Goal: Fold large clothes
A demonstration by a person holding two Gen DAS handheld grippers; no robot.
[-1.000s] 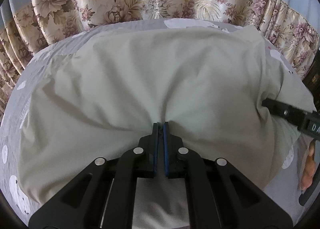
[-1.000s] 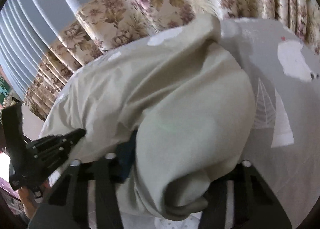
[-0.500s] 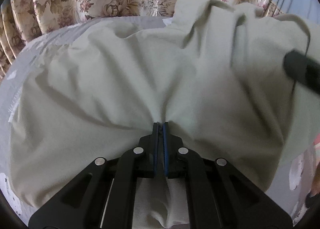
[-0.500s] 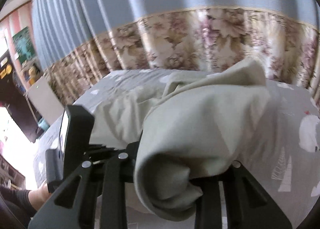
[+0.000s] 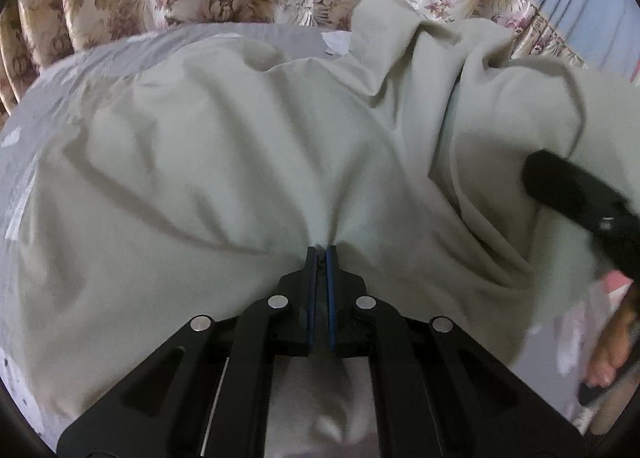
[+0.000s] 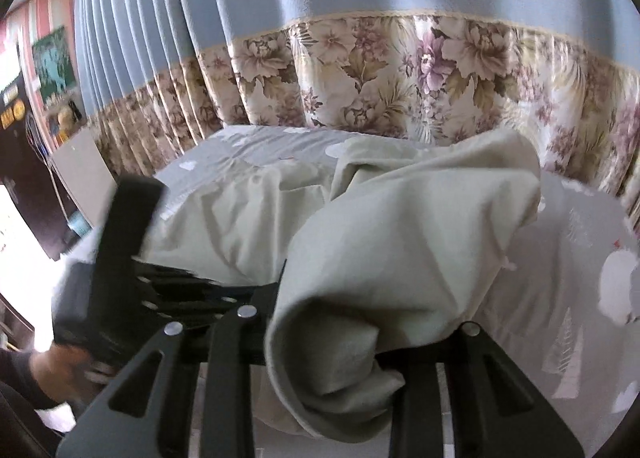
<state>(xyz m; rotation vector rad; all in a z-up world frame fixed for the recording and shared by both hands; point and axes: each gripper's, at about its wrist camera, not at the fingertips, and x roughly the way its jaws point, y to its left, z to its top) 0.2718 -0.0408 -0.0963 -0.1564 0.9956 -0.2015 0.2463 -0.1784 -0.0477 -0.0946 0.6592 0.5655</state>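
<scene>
A large pale beige garment (image 5: 240,158) lies spread over the grey printed bed sheet (image 5: 52,98). My left gripper (image 5: 320,254) is shut on a pinch of its near edge, and creases fan out from the blue pads. In the right wrist view a thick fold of the garment (image 6: 420,226) is bunched between the jaws of my right gripper (image 6: 344,310) and lifted off the bed; the cloth hides the fingertips. The right gripper's black body (image 5: 580,198) shows at the right of the left wrist view, under raised cloth. The left gripper (image 6: 168,290) appears low on the left.
Floral-bordered blue curtains (image 6: 360,70) hang close behind the bed's far edge. Bare grey sheet (image 6: 560,298) lies to the right of the lifted fold. A person's hand (image 6: 60,370) holds the left gripper. Furniture and a bright doorway stand at far left.
My right gripper has risen and rolled upright, lifting the garment's right part into a raised fold. The left gripper keeps its pinch and has shifted slightly.
</scene>
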